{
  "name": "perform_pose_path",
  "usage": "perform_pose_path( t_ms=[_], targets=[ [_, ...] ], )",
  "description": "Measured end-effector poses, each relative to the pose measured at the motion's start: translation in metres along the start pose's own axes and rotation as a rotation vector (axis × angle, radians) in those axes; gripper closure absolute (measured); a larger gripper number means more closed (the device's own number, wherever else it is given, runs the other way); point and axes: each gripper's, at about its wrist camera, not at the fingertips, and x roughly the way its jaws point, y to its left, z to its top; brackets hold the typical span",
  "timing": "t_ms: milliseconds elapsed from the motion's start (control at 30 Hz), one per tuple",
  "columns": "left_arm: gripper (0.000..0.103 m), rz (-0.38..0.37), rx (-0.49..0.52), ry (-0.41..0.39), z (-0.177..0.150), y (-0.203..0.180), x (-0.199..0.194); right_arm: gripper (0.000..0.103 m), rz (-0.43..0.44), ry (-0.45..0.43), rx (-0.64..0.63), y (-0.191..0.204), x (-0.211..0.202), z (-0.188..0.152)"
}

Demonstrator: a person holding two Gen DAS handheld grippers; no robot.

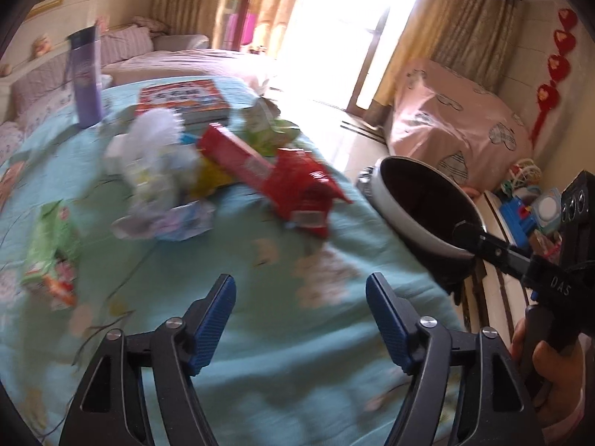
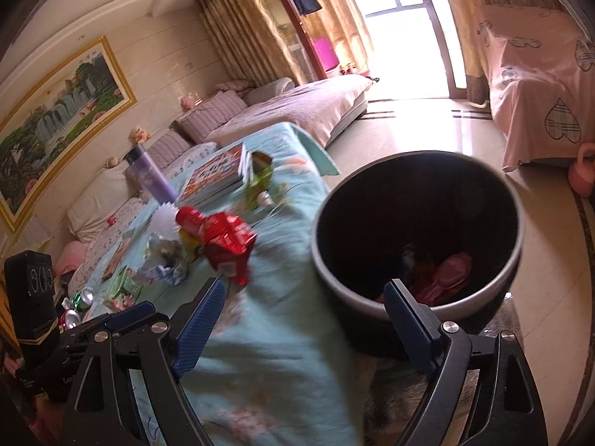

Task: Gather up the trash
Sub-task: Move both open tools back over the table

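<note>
1. Turquoise cloth covers the desk (image 1: 260, 334) in the left wrist view. The left tongs (image 1: 301, 316) stand wide apart and empty above a bare patch at 6 o'clock, with the litter ahead, so I judge them ready for the next pick.
2. The trash sits heaped mid-desk: red wrappers (image 1: 286, 182) at 12 o'clock, crumpled white paper (image 1: 148, 160) at 11 o'clock, a green packet (image 1: 52, 249) alone at 9 o'clock. The bin (image 1: 420, 208) waits off the desk edge at 2 o'clock, near enough for short drops.
3. In the right wrist view, the right tongs (image 2: 305, 319) gape empty, straddling the desk edge and the bin (image 2: 416, 297); pink scraps already lie inside.
4. The purple bottle (image 2: 148, 174) and book (image 2: 219, 174) at 11 o'clock look like keepers, set apart from the red wrappers (image 2: 223, 238).
</note>
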Motion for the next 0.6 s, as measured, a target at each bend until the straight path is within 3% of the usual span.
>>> perform_pose_path(
  t_ms=[333,600],
  targets=[
    [0.029,0.058,-0.099,-0.008,-0.009,0.046,-0.024,0.009,0.056,0.062,-0.066,0.049,0.03,-0.017],
    [0.027,0.08,-0.117,-0.004,-0.001,0.061,-0.021,0.009,0.069,0.078,-0.075,0.061,0.05,-0.015]
  ],
)
